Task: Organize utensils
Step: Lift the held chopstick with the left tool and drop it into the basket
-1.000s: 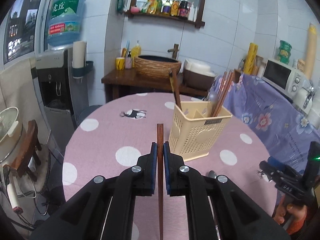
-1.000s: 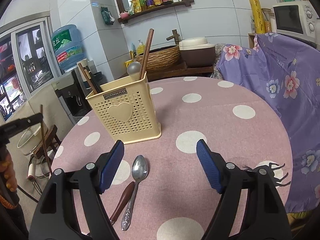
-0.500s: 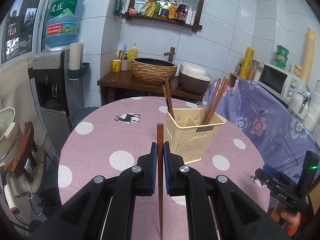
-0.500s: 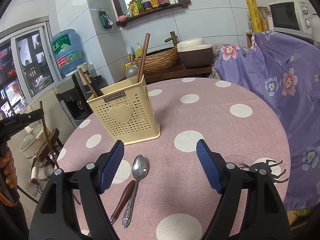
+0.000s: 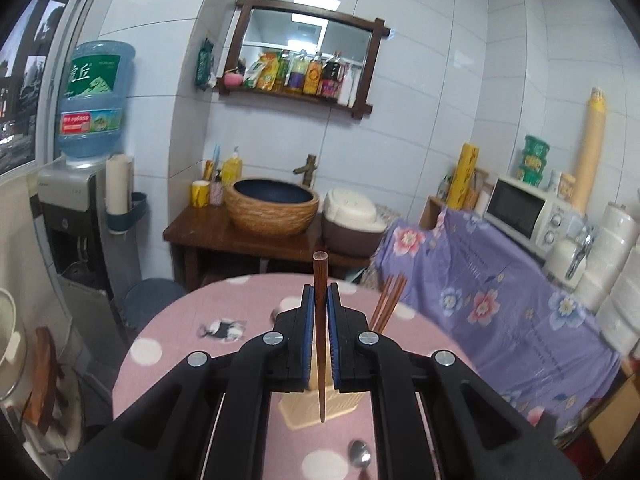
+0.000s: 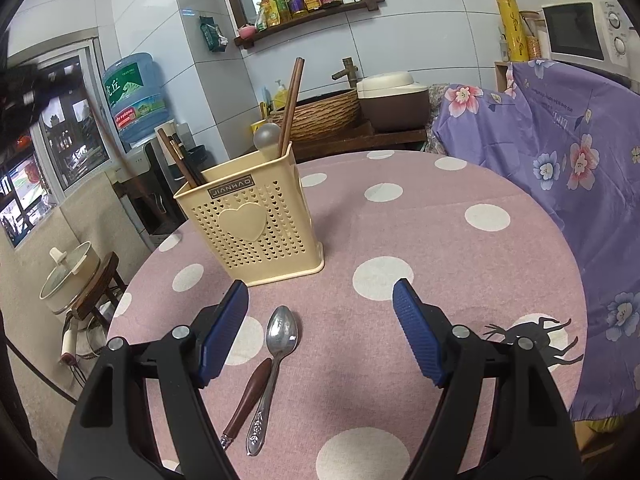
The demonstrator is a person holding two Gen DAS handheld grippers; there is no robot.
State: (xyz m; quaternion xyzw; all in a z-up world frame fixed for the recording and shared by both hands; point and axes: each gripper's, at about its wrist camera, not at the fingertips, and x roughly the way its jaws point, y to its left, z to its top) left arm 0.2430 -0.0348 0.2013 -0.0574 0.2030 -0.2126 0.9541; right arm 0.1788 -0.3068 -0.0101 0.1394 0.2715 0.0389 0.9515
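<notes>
My left gripper [image 5: 319,300] is shut on a brown wooden chopstick [image 5: 320,280] and holds it upright, high above the cream utensil basket [image 5: 304,412]. More chopsticks [image 5: 386,304] stick out of the basket. In the right wrist view the basket [image 6: 250,226] stands on the pink dotted table [image 6: 440,248] and holds chopsticks [image 6: 290,108] and a spoon. My right gripper [image 6: 320,332] is open and empty above the table. A metal spoon [image 6: 276,352] and a brown-handled utensil [image 6: 246,398] lie flat between its fingers.
A purple flowered cloth [image 6: 560,152] covers furniture on the right. A wooden side table with a woven basin [image 5: 272,212] and a rice cooker [image 5: 352,220] stands behind. A water dispenser [image 5: 80,200] is on the left, and a pot on a stool [image 6: 72,276].
My left gripper has risen and tilted up with the chopstick, coming over the basket, which now sits low in its view. My right gripper has barely moved.
</notes>
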